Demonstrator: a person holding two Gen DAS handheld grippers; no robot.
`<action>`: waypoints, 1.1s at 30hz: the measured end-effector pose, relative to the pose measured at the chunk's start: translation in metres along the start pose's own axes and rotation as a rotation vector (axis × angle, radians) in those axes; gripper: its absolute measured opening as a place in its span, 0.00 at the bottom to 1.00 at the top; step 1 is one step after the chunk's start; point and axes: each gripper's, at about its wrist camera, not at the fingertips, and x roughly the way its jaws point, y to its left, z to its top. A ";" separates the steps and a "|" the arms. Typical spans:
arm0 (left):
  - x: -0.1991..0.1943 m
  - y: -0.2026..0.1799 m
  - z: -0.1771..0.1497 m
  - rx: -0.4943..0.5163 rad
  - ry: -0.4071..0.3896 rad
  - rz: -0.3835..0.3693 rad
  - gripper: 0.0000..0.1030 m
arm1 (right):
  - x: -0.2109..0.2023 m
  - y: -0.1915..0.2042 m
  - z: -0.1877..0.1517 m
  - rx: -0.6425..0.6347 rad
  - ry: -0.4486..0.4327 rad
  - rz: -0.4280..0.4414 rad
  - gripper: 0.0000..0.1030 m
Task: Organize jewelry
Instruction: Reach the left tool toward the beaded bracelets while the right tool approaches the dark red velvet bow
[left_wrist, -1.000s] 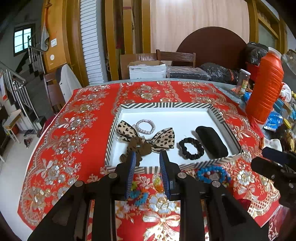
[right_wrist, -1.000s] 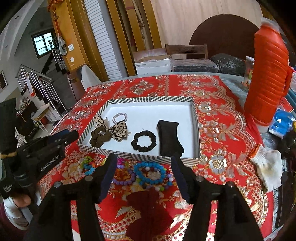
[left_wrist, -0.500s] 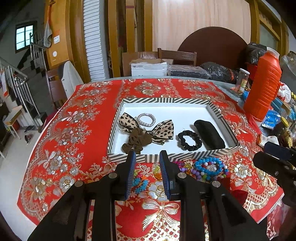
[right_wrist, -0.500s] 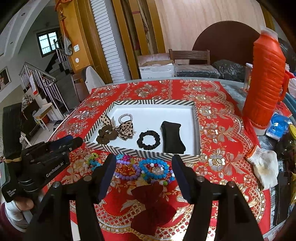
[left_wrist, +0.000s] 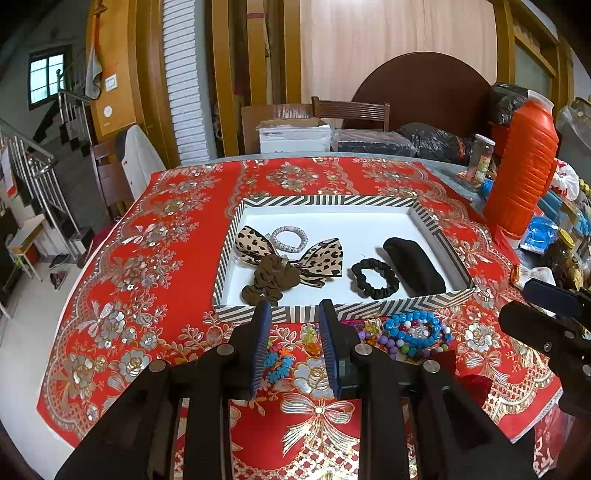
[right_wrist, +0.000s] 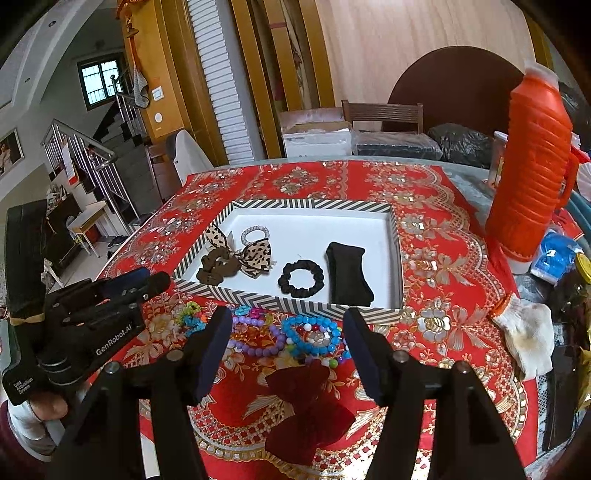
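**Beaded bracelets lie crowded, easy to catch two together**

Blue beaded bracelet touches the purple bead bracelet, lower centre, outside the striped white tray. Right gripper hovers wide apart and empty; left gripper stands narrowly apart, empty. Closing may hook both strands.

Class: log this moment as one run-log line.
left tongs: open, empty | right tongs: open, empty | striped tray: five hair accessories | bead bracelets: outside

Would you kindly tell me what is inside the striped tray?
The tray holds a leopard bow, brown scrunchie, pale hair tie, black scrunchie and black headband. Anything under them is covered.
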 end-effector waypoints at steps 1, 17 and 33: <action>0.000 0.000 0.000 -0.001 0.000 -0.001 0.27 | 0.000 0.000 0.000 0.000 0.000 0.000 0.63; 0.010 0.032 0.004 -0.116 0.060 -0.093 0.27 | 0.003 -0.020 -0.004 0.031 0.020 -0.020 0.66; 0.071 0.082 -0.039 -0.242 0.284 -0.140 0.33 | 0.048 -0.057 -0.058 0.085 0.191 0.006 0.67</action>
